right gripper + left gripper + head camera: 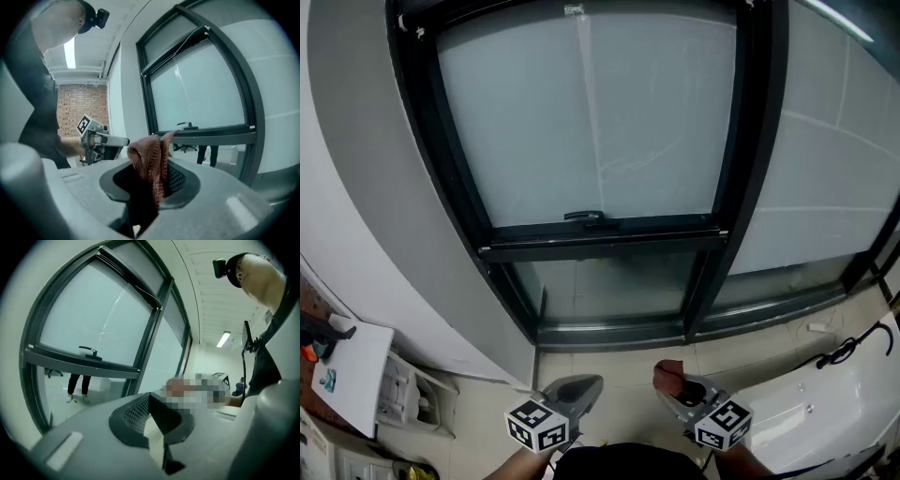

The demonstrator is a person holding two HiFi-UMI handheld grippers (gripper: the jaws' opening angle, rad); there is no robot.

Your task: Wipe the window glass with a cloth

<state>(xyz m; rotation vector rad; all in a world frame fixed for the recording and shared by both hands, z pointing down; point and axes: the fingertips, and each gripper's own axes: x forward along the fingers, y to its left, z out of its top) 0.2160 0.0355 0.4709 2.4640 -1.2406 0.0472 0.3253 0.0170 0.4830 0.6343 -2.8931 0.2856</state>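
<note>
A large dark-framed window with frosted glass fills the head view, its handle on the lower frame bar. Low in that view, my right gripper is shut on a reddish-brown cloth, well short of the glass. The right gripper view shows the cloth bunched upright between the jaws, with the window beyond. My left gripper is shut and holds nothing; in its own view the jaws meet in front of the window.
A grey wall flanks the window at left. A white cabinet with small items stands at lower left. A white object with a black cable lies at lower right. Legs of a person show through the lower pane.
</note>
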